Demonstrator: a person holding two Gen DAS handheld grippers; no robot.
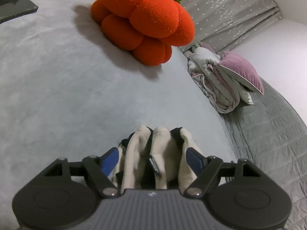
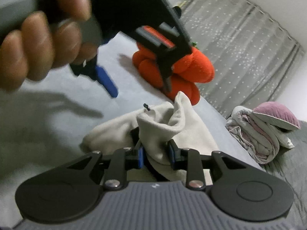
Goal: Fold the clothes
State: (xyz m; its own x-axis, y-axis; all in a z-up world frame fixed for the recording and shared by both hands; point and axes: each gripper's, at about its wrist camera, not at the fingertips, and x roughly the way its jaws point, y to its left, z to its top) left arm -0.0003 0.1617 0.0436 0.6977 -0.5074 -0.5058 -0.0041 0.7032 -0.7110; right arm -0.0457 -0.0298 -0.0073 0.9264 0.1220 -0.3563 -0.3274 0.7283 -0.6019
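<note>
left gripper (image 1: 153, 159) clamped on bunched cream garment (image 1: 163, 149), right gripper (image 2: 156, 153) clamped likewise, label unreadable

bed (image 1: 67, 88) (grey cover) | on it: orange plush (image 1: 142, 19), cream garment (image 2: 119, 128), dark tablet (image 1: 15, 11)

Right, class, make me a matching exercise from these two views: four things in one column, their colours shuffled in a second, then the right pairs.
Things:
1. plush
2. cushion
3. garment
4. gripper pads

Colours:
A. blue
B. cream
C. orange
D. pink

Pairs: 1-C, 2-D, 3-B, 4-A
</note>
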